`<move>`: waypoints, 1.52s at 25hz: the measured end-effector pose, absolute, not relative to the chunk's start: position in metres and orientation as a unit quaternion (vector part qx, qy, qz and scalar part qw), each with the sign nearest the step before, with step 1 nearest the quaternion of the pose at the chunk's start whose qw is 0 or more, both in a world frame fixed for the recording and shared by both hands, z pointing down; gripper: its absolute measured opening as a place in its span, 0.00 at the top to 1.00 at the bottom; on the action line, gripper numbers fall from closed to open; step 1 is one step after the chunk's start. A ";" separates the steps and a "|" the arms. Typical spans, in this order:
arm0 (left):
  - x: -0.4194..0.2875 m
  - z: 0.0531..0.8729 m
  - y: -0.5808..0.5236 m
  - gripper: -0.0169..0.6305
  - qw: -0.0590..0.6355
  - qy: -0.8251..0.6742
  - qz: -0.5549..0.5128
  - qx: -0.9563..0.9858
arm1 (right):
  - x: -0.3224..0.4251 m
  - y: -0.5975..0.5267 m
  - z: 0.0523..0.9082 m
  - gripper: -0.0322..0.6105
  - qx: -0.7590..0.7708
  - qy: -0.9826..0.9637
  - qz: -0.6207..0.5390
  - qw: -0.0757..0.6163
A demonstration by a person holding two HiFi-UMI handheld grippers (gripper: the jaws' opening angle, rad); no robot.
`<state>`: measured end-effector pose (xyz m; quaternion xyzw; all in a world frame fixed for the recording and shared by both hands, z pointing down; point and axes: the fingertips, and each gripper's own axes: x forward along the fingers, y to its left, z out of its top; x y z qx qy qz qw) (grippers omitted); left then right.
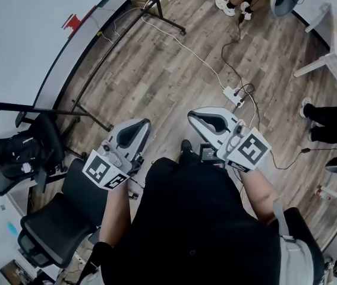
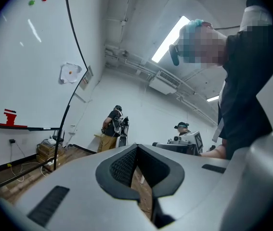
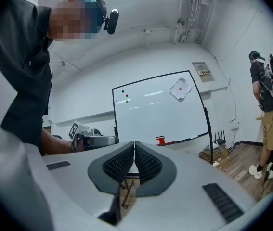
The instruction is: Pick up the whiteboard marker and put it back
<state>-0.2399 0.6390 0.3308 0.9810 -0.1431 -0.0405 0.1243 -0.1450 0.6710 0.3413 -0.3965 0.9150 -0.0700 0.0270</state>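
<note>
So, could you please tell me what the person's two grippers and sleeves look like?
Both the left gripper and right gripper have smooth light-grey shells tapering to a rounded nose, with black ribbed pads lining the jaws. Each carries a white cube printed with black square markers. The person wears a short-sleeved black top.

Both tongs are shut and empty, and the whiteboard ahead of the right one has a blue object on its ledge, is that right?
No, the object on the whiteboard ledge is red, not blue; the right gripper view shows it. The left tongs and right tongs are shut and empty.
</note>
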 end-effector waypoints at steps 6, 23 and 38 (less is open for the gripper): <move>-0.225 0.325 0.610 0.95 0.120 -0.142 -0.045 0.982 | -0.132 0.641 0.340 0.92 -0.400 0.914 -0.065 0.022; -0.236 0.314 0.380 0.95 0.109 -0.143 -0.086 0.980 | -0.132 0.413 0.338 0.92 -0.415 0.908 -0.062 -0.017; -0.178 0.340 0.201 0.95 0.132 -0.115 -0.062 0.983 | -0.074 0.247 0.358 0.92 -0.448 0.890 -0.082 -0.013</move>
